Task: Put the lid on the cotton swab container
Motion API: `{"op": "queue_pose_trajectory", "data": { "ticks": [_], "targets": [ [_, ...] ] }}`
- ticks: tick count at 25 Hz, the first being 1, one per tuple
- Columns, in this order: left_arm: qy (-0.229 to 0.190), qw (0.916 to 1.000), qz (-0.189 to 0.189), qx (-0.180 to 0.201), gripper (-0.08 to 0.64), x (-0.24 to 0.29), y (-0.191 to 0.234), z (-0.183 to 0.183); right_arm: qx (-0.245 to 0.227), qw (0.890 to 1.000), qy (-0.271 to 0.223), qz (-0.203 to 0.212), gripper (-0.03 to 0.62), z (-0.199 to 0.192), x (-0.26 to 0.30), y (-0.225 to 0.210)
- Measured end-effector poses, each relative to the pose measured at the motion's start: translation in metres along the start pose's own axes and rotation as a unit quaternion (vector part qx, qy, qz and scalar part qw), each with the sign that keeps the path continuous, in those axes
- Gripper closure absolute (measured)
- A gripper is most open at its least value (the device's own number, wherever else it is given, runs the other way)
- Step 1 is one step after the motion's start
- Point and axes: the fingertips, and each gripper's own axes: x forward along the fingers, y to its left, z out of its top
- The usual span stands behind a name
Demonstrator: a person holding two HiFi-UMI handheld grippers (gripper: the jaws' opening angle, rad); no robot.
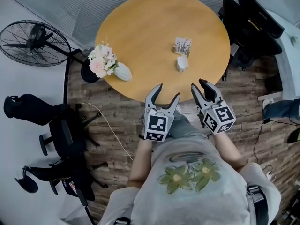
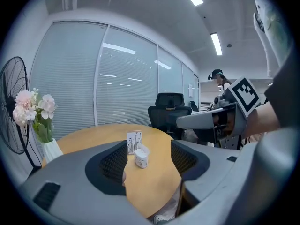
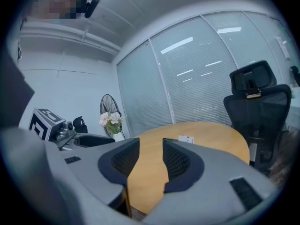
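Standing upright, cotton swab container (image 1: 182, 63), long axis vertical; left hand-held gripper (image 1: 168, 91), right hand-held gripper (image 1: 198, 84) spread, empty.

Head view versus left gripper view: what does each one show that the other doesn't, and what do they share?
Only the head view shows the person's shirt, the wood floor, the left gripper seen from above with its marker cube, and the whole round table.

Only the left gripper view shows the ceiling lights and another person in the background.

Both show the table, the small white container, the printed box behind it, the flowers, the fan and the right gripper. Both grippers are open and empty.
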Motion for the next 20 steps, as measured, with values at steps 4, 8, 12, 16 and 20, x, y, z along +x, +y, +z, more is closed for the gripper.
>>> {"op": "queue_pose_trajectory", "data": {
  "ticks": [4,8,12,16,20],
  "targets": [
    [0.005,0.9999,-0.002,0.009,0.255,0.012,0.013,0.000,0.008,1.000,0.006,-0.001,0.434,0.000,0.019,-0.007],
    [0.014,0.9997,-0.010,0.015,0.244,0.030,0.022,-0.003,0.012,1.000,0.009,-0.003,0.434,0.001,0.036,-0.015],
    [0.024,0.9991,-0.025,0.024,0.236,0.050,0.030,-0.008,0.021,1.000,0.014,-0.008,0.434,-0.001,0.050,-0.027],
    [0.033,0.9983,-0.040,0.027,0.204,0.071,0.036,-0.012,0.027,0.999,0.022,-0.013,0.435,-0.002,0.061,-0.039],
    [0.052,0.9964,-0.059,0.032,0.175,0.092,0.042,-0.023,0.031,0.999,0.034,-0.019,0.436,-0.006,0.075,-0.050]
  ]
}}
